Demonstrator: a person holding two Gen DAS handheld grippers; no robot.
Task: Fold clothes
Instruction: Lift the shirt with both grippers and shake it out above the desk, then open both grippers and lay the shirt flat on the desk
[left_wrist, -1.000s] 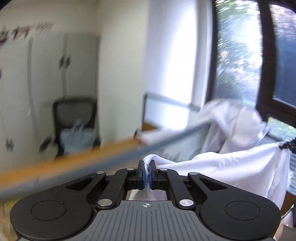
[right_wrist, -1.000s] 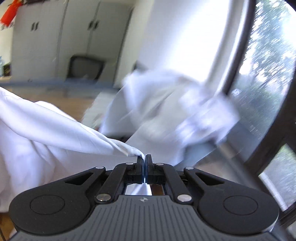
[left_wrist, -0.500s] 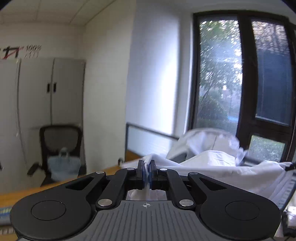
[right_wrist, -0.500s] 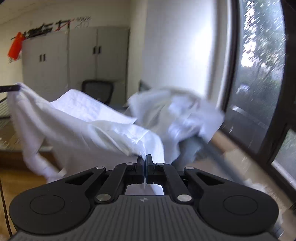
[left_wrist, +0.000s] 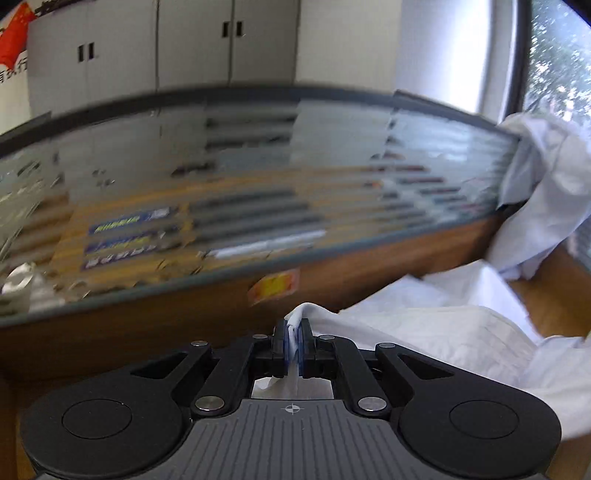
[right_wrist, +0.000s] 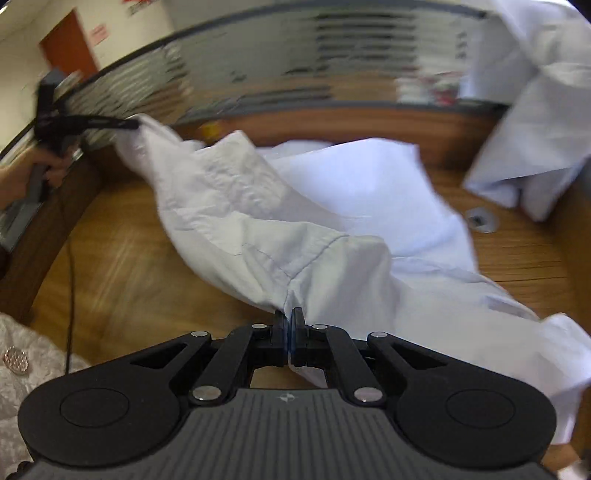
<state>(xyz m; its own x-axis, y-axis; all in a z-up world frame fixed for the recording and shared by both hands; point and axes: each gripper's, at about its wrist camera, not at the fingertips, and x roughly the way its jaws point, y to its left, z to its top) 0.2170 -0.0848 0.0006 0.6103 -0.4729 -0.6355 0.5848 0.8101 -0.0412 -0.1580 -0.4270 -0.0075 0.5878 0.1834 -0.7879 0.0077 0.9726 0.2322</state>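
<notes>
Left gripper (left_wrist: 293, 334) is pinched tight on a bunched edge of the white garment (left_wrist: 436, 332); a nub of cloth pokes up past the blue pads and a strip hangs below them. From there the cloth runs off to the right and down onto the wooden desk (left_wrist: 543, 291).

Right gripper (right_wrist: 289, 319) is likewise clamped on the white garment (right_wrist: 266, 229), jaws all but touching, with the fabric gathered into a pucker at the tips, near a seam.

In the right wrist view the garment hangs as a loose, wrinkled band between the two grips. It sags from the left gripper (right_wrist: 133, 123) at upper left down to the right gripper at the bottom. The far half spreads flat on the wooden desk (right_wrist: 122, 266). A hand (right_wrist: 40, 162) holds the left gripper's handle at the left edge.

A second white garment (right_wrist: 535, 122) is draped over the frosted glass partition (right_wrist: 332, 59) at upper right, apart from the held one. A thin black cable (right_wrist: 69, 295) trails across the desk at left. The background is blurred.
</notes>
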